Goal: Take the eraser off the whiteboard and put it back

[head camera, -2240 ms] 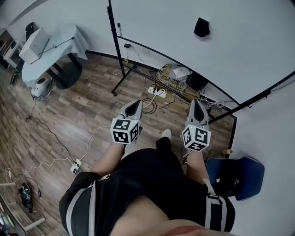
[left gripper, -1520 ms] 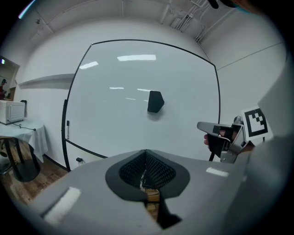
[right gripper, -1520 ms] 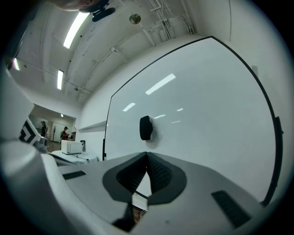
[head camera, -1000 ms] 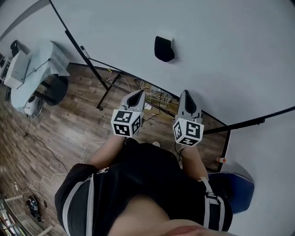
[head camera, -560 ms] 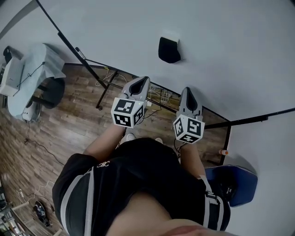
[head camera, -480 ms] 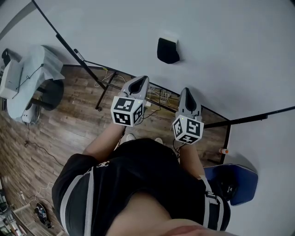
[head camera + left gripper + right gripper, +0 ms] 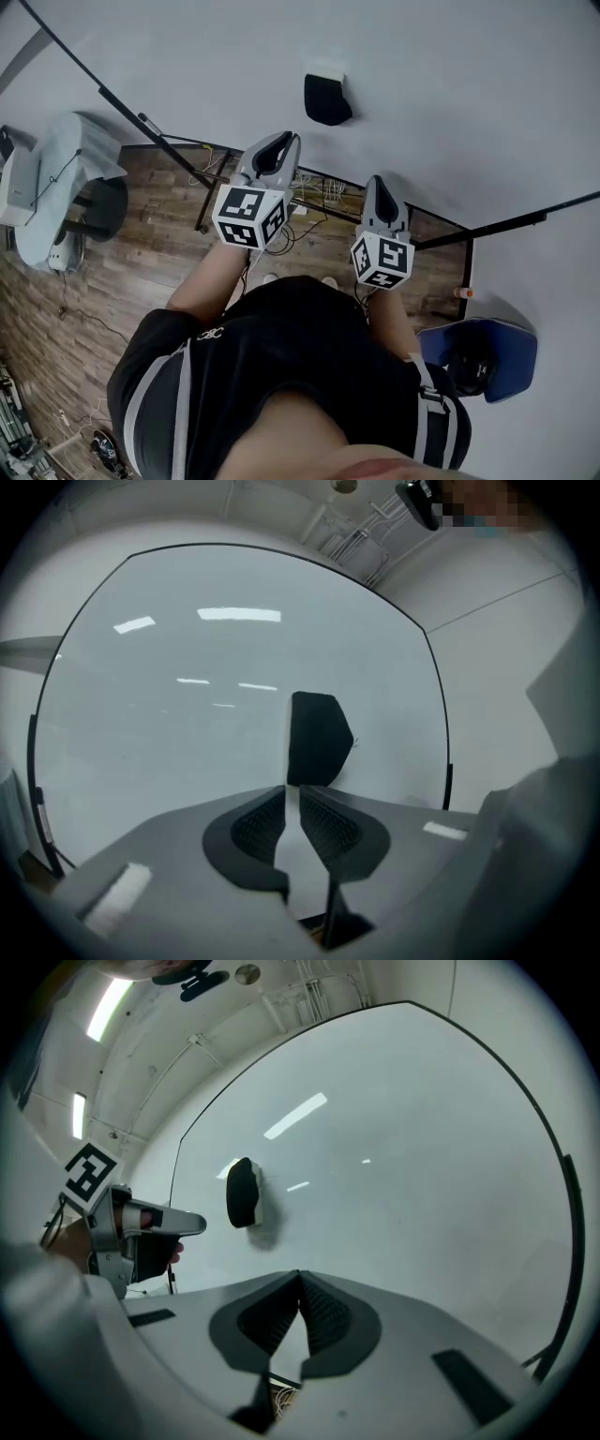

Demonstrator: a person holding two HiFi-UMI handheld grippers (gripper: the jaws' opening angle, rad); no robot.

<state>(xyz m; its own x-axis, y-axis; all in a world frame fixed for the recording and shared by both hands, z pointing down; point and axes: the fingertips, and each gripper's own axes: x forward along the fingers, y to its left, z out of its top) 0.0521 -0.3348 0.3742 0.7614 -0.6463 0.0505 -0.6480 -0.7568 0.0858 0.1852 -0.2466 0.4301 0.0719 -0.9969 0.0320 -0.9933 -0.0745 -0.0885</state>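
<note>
Eraser [image 7: 326,98] count is just one, a black block stuck on the whiteboard [image 7: 450,84] right ahead of your left gripper [image 7: 285,138], fingers all but together on nothing, while your right gripper [image 7: 376,179] sits lower, fingers pinched together, empty too.

The right tongs [image 7: 300,1277] face the whiteboard [image 7: 422,1147], jaws meeting at the tips with nothing between them. The black eraser [image 7: 242,1192] sticks to the board, up and left of them and apart from them. At the left edge the left tongs [image 7: 192,1224], marker cube [image 7: 89,1174] on top, point towards the board just below the eraser.
</note>
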